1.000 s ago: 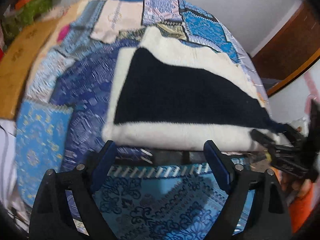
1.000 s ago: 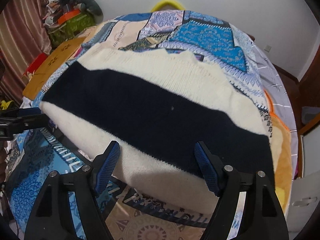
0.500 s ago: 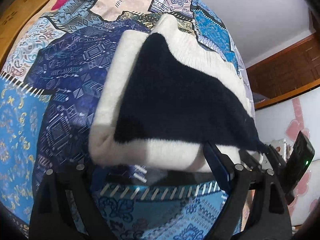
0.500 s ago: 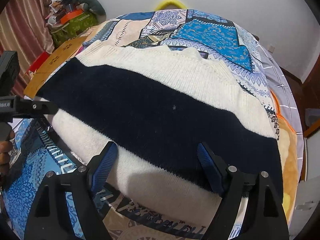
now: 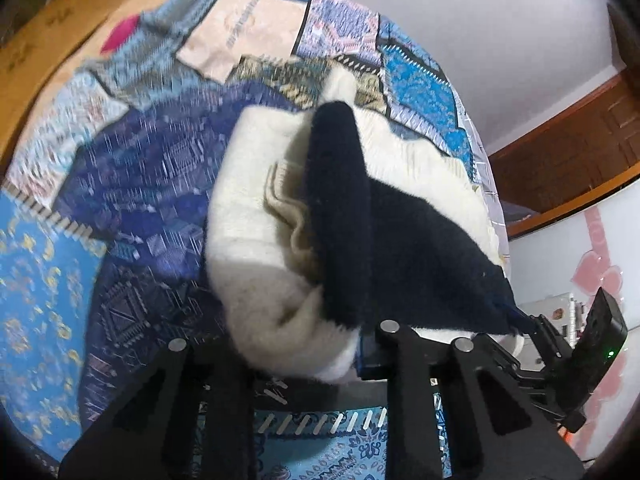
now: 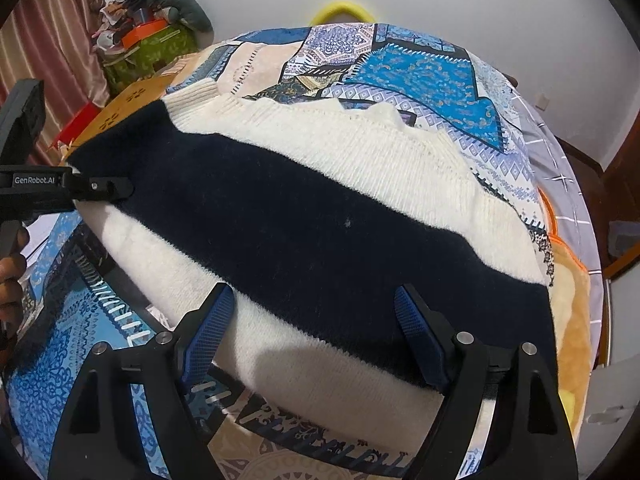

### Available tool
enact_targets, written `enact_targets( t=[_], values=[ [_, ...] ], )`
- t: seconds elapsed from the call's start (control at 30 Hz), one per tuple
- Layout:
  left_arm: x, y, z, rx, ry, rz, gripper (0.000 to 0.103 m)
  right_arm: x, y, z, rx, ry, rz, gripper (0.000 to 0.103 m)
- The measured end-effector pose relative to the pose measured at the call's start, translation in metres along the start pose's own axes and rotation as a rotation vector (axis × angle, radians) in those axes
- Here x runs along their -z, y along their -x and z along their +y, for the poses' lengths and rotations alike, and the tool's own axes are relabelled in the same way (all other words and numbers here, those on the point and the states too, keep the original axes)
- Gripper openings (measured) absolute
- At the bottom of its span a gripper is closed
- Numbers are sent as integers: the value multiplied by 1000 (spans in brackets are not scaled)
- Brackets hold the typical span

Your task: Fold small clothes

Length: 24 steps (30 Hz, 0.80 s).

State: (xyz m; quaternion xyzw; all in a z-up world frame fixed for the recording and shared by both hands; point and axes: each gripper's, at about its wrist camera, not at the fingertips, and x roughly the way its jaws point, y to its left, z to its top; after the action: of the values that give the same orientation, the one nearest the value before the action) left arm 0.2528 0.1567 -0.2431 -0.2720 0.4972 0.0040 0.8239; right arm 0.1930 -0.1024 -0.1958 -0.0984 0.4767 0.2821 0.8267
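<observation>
Cream-and-navy knit sweater (image 6: 320, 216): left gripper (image 5: 304, 340) closing on its bunched edge; right gripper (image 6: 316, 332) gapes, unclamped, needing its own hold before folding.

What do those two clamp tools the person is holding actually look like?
Both are matte black plastic with angular, triangular cut-out arms and small silver pivot pins. The right gripper has textured blue pads on the insides of its fingers. Seen from the side, the left gripper carries white "GenRobot.AI" lettering on its body. A small green light glows on the right one's housing. No cables or sleeves are visible.
</observation>
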Motion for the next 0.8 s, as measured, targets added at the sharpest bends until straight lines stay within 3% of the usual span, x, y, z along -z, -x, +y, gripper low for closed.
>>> enact_targets(
  t=[0.23,0.43,0.57,0.8],
  values=[
    [-6,29,3,-46,-23,-74,20,-4,17,4,15,24,-34,80],
    [-15,61,20,-164,-19,-158,20,-8,30,10,33,57,-66,80],
    [-22,83,42,-234,35,-205,19,-9,32,11,36,58,-70,80],
    [-29,103,56,-295,50,-244,19,-6,32,9,41,60,-69,80]
  ],
)
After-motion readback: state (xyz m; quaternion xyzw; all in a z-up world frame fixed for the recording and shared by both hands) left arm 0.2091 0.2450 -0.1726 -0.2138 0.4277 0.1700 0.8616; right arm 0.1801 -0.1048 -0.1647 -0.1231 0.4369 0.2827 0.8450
